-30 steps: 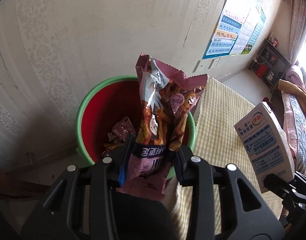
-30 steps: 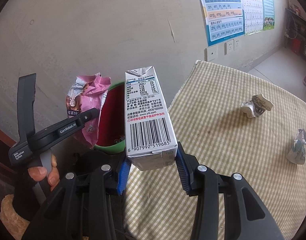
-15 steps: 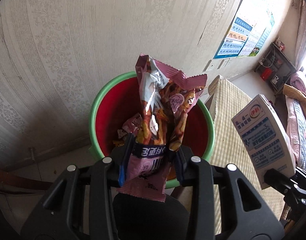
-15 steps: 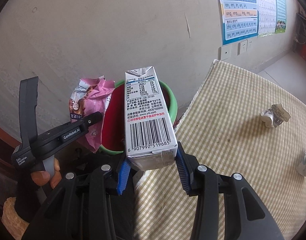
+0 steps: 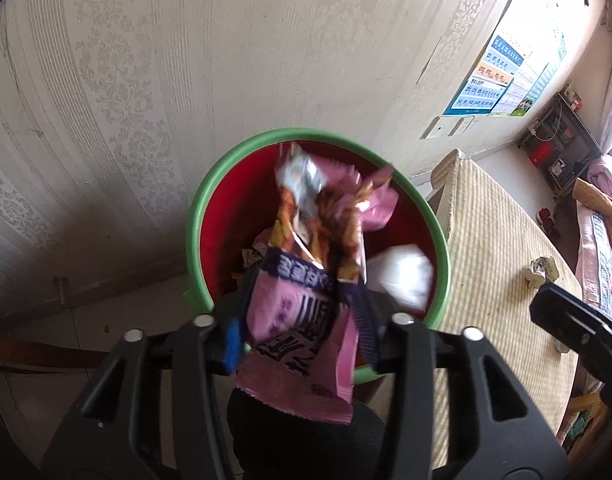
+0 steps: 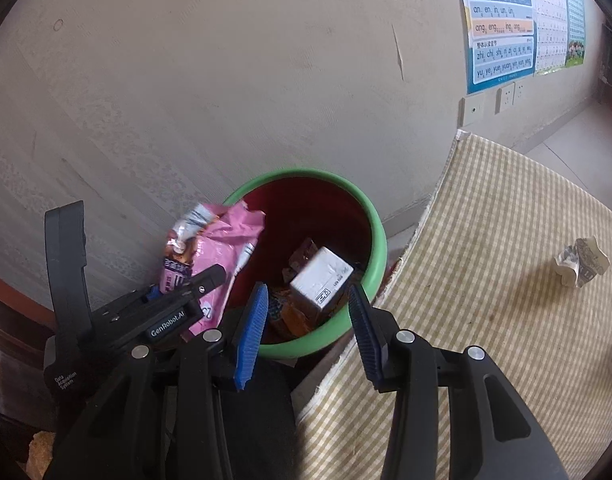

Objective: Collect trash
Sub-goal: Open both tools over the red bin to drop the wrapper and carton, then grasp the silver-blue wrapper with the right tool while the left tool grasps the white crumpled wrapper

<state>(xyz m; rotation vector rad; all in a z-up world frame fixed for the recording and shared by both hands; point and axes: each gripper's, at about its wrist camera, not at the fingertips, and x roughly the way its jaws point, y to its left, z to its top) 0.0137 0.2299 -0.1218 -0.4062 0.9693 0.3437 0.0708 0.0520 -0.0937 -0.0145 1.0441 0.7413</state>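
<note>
Trash bin [image 6: 380, 240] against wallpapered wall [image 5: 146, 60], checked tablecloth [image 6: 506, 280]

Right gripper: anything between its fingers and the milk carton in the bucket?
Nothing. In the right wrist view the right gripper stands open above the bucket, and the milk carton lies inside on other wrappers, with only air between.

A red bin [image 6: 370, 216] with green rim, pink snack wrapper [image 5: 306, 300], white carton [image 6: 321, 276], yellow-checked tablecloth [image 6: 486, 300].
</note>
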